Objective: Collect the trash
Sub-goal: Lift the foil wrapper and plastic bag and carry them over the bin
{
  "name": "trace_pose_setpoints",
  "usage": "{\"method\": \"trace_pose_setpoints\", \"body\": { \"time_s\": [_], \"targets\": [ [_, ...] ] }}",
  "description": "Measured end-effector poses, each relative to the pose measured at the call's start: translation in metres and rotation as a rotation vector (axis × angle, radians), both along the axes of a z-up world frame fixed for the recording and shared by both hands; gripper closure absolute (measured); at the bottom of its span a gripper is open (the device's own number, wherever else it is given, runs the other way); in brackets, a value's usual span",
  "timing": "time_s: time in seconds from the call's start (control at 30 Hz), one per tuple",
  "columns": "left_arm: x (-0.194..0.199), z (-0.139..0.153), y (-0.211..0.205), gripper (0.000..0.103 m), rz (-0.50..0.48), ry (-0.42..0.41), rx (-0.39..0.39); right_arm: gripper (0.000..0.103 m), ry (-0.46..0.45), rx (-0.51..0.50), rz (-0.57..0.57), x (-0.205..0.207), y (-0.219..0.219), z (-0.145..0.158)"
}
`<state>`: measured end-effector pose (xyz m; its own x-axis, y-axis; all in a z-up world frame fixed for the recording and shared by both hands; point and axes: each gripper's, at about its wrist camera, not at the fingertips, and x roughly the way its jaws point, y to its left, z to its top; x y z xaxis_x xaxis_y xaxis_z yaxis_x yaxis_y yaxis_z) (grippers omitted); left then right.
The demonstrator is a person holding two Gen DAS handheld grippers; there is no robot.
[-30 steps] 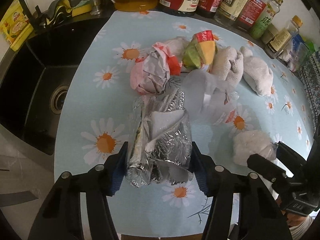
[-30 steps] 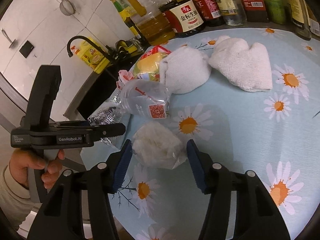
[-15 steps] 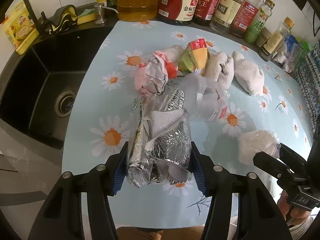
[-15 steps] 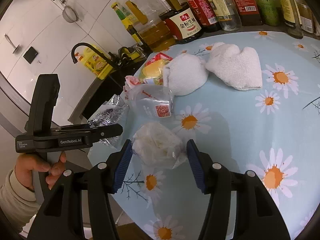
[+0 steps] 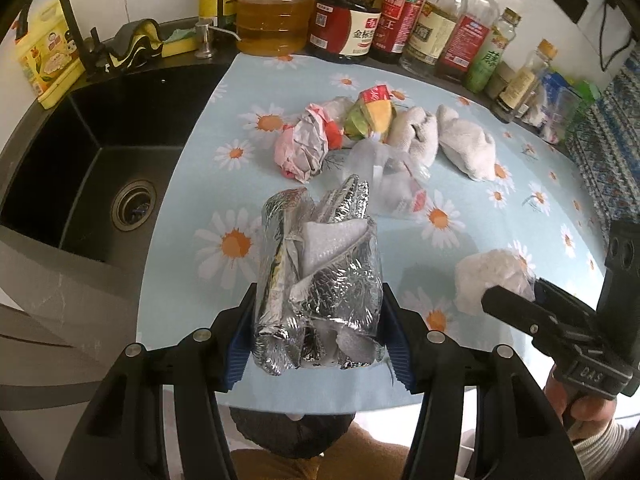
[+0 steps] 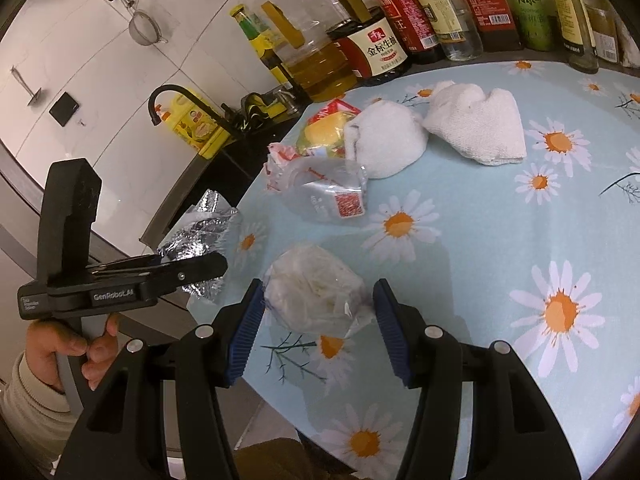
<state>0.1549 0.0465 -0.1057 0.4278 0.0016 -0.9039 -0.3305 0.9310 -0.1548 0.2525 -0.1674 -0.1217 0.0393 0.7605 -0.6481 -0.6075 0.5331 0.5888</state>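
A kitchen counter is covered by a pale blue cloth printed with daisies (image 5: 304,92). To its left sits a black sink (image 5: 100,160) with a round steel drain (image 5: 133,207) and a curved black faucet (image 6: 176,98). A row of sauce and oil bottles (image 5: 400,20) lines the back edge against a white tiled wall (image 6: 72,20), where a small mesh strainer (image 6: 144,32) hangs. A yellow carton (image 5: 44,64) stands beside the faucet, and a sponge (image 5: 176,40) rests behind the sink.
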Motion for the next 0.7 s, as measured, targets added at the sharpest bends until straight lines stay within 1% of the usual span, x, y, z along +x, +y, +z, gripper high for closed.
{"method": "trace_pose_setpoints", "body": {
  "time_s": [0.2, 0.33, 0.53, 0.7],
  "targets": [
    [-0.020, 0.003, -0.001, 0.048, -0.038, -0.025, -0.029, 0.047, -0.013, -0.017, -0.034, -0.019, -0.002, 0.004],
    [-0.034, 0.007, -0.005, 0.048, -0.096, -0.055, -0.038, 0.047, -0.027, -0.033, -0.068, -0.035, -0.004, 0.009],
    [-0.057, 0.016, -0.011, 0.048, -0.187, -0.104, -0.072, 0.047, -0.043, -0.054, -0.143, -0.064, -0.010, 0.027],
    [-0.074, 0.020, -0.013, 0.048, -0.253, -0.133, -0.094, 0.047, -0.050, -0.079, -0.195, -0.088, -0.012, 0.034]
  ]
}}
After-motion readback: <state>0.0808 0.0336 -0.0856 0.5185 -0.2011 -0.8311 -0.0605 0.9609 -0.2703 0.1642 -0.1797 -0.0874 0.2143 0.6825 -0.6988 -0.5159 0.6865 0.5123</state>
